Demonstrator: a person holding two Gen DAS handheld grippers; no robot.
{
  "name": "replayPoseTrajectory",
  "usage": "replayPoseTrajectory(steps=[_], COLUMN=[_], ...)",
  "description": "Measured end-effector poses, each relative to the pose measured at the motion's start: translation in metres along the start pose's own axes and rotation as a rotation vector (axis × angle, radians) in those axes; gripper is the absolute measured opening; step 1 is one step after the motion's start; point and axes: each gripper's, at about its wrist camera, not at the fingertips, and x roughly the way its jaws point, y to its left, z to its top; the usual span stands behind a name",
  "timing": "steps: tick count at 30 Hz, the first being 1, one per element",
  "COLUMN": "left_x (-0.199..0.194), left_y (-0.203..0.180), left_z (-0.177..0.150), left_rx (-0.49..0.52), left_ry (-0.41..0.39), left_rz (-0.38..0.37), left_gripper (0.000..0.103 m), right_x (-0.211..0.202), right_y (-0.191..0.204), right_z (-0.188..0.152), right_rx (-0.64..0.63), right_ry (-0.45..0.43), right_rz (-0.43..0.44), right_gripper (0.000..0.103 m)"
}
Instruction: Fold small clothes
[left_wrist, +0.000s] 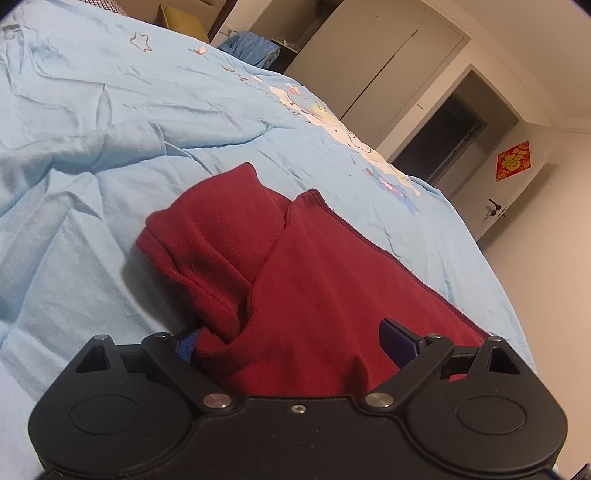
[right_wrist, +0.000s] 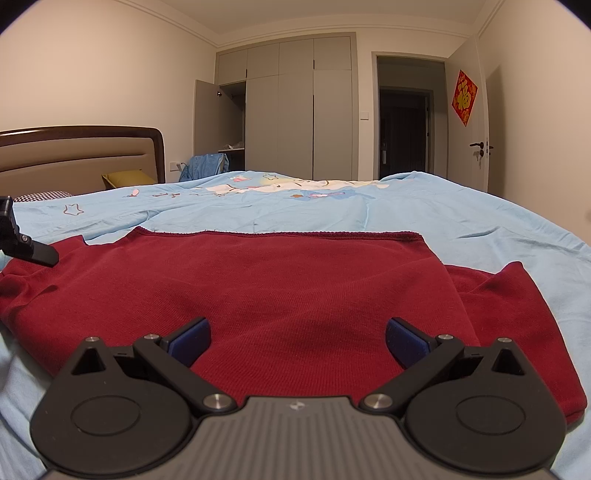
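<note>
A dark red shirt (right_wrist: 295, 280) lies spread on the light-blue bed sheet (right_wrist: 332, 210), its hem toward the far side. In the left wrist view one side of the shirt (left_wrist: 295, 280) is bunched, with a sleeve (left_wrist: 207, 229) folded inward. My left gripper (left_wrist: 293, 341) is open, its blue-padded fingers wide apart with red cloth heaped between them. My right gripper (right_wrist: 299, 341) is open too and sits low over the near edge of the shirt, cloth lying between its fingers. One black finger (right_wrist: 40, 254) of the left gripper shows at the shirt's left end.
The sheet (left_wrist: 110, 147) is wrinkled to the left of the shirt. A headboard (right_wrist: 81, 151) and a yellow pillow (right_wrist: 127, 179) stand at the far left. Beyond the bed are a blue clothes pile (right_wrist: 207, 166), a wardrobe (right_wrist: 295, 110) and a dark doorway (right_wrist: 404, 133).
</note>
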Motion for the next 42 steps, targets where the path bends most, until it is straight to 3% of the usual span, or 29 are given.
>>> replayPoseTrajectory(steps=[6,14,19,25,31,38,42], left_x=[0.003,0.002,-0.008,-0.014,-0.022,-0.009,0.0], left_y=[0.002,-0.006,-0.033,-0.099,-0.171,-0.227,-0.235], left_z=[0.009,0.016,0.029,0.032,0.003,-0.062,-0.101], left_rx=[-0.02,0.028,0.18,0.421,0.616,0.726,0.801], left_ry=[-0.015,-0.042,-0.081,-0.128,-0.146,0.0,0.083], left_rz=[0.061,0.123,0.087,-0.003,-0.199,-0.403,-0.428], left_gripper=[0.069,0.027,0.022,0.018,0.016,0.008,0.007], right_x=[0.0,-0.002,-0.015,-0.056,-0.123,-0.178,-0.19], right_y=[0.0,-0.004,-0.015,-0.029,-0.056,-0.109,-0.133], right_z=[0.0,0.001,0.005,0.006,-0.002,-0.023,-0.033], right_rx=[0.0,0.028,0.094,0.119,0.132,0.298,0.401], right_ry=[-0.002,0.001,0.02,0.037,0.01,0.029,0.036], right_rz=[-0.002,0.021,0.052,0.003,-0.099,-0.329,-0.393], right_gripper=[0.103,0.103,0.103,0.103,0.103,0.103,0.103])
